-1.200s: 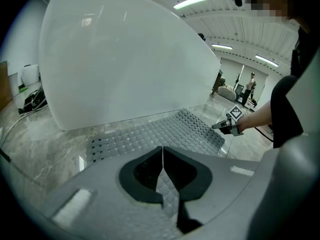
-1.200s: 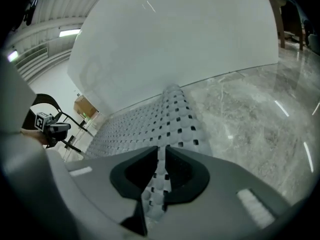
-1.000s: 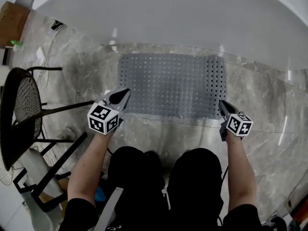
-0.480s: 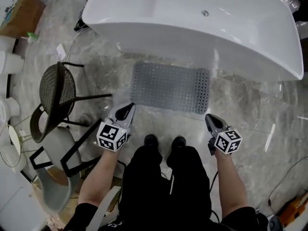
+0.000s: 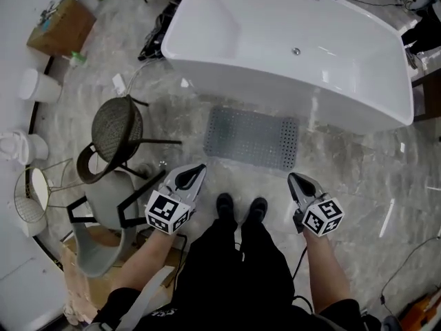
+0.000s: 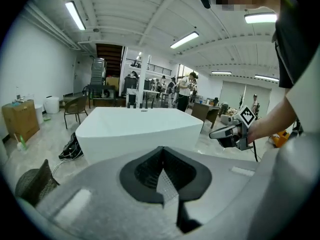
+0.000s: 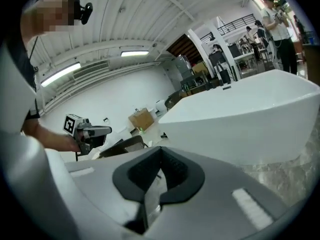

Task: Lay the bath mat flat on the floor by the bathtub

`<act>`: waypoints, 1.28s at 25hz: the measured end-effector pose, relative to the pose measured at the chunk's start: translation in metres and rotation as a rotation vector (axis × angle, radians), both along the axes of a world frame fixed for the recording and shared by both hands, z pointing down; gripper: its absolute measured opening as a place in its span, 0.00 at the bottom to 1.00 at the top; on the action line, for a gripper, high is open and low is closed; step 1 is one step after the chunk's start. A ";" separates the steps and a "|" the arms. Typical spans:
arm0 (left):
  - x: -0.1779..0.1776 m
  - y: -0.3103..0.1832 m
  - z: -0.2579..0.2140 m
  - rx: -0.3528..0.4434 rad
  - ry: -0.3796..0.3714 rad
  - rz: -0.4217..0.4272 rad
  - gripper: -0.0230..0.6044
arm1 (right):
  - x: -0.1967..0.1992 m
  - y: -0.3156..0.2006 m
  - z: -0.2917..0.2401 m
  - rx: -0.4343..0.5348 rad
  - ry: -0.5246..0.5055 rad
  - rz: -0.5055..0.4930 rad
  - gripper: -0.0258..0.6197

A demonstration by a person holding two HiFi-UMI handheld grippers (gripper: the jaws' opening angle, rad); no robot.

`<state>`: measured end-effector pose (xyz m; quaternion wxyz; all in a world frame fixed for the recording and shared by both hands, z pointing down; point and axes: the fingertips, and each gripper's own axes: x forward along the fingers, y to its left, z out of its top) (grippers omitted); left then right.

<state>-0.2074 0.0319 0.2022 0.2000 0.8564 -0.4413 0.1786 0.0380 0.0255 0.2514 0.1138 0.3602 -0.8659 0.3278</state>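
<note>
Grey perforated bath mat (image 5: 252,138): lies flat on the marble-patterned floor (image 5: 358,164) at the centre of the head view. Its far long edge is just beside the wall of the white bathtub (image 5: 289,54). No fold or raised corner can be made out.
Left claw (image 5: 198,169): lower left of centre, in the air and well apart from the mat. The jaws are together with nothing between them, and its own view agrees.
Right claw (image 5: 293,179): lower right of centre, equally clear of the mat. The jaws are fully closed and empty.
Operator: upright, with shoes (image 5: 240,207) on the floor just short of the mat's near edge, between the two claws.
Surroundings: a dark mesh chair (image 5: 116,124) stands near the mat's left end without touching it. A cardboard box (image 5: 62,25) sits at upper left, well apart.
Step in hand: judged to be the closing check. The mat is placed and neither claw holds it.
Progress: in my judgement, essentially complete.
Next move: a look along all four edges. If one sits proud, one claw would need to go down, open, take that rim and draw it flat without pulling the mat off the tub line.
</note>
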 end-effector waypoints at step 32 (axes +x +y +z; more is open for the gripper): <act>0.039 0.063 -0.320 0.345 0.183 0.072 0.05 | -0.033 0.069 -0.335 0.440 -0.193 0.008 0.04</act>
